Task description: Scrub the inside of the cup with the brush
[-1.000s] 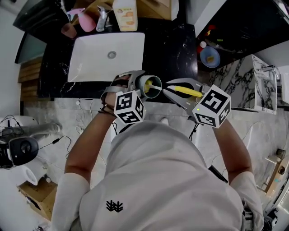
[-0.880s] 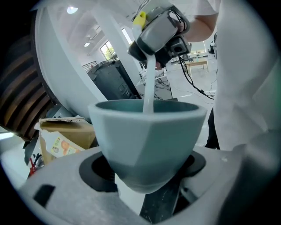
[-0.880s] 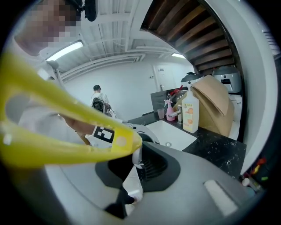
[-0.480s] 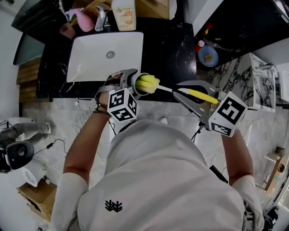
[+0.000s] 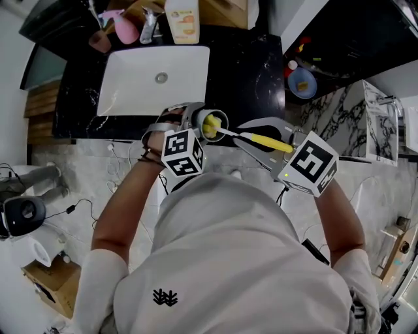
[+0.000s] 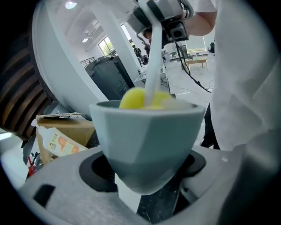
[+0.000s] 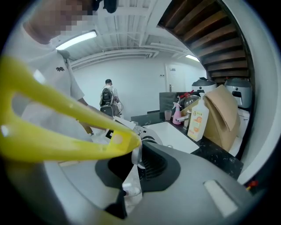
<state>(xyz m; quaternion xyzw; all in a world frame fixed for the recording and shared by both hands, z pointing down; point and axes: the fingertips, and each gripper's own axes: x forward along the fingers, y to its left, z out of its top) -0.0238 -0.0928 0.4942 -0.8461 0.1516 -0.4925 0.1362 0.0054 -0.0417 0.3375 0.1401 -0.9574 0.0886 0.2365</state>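
In the left gripper view a grey-blue faceted cup [image 6: 147, 140] sits upright between the jaws of my left gripper [image 6: 148, 178], which is shut on its lower part. The brush's yellow sponge head [image 6: 139, 97] is inside the cup, and its white stem [image 6: 153, 61] rises out of it. In the head view the cup [image 5: 214, 122] is held over the counter's front edge, with the left gripper [image 5: 204, 121] around it. My right gripper [image 5: 260, 142] is shut on the brush's yellow handle [image 5: 266, 140], which fills the right gripper view as a looped bar [image 7: 66, 132].
A white sink [image 5: 124, 85] is set into the black marble counter [image 5: 251, 65] beyond the cup. Behind it stand a faucet [image 5: 149, 26], a pink spray bottle [image 5: 124, 29] and an orange-labelled soap bottle [image 5: 181, 19]. A blue bowl [image 5: 304, 81] lies at the right.
Half a second ago the brush head was out of the cup and the right gripper further right. Now the right gripper has moved back left and the head is inside the cup again.
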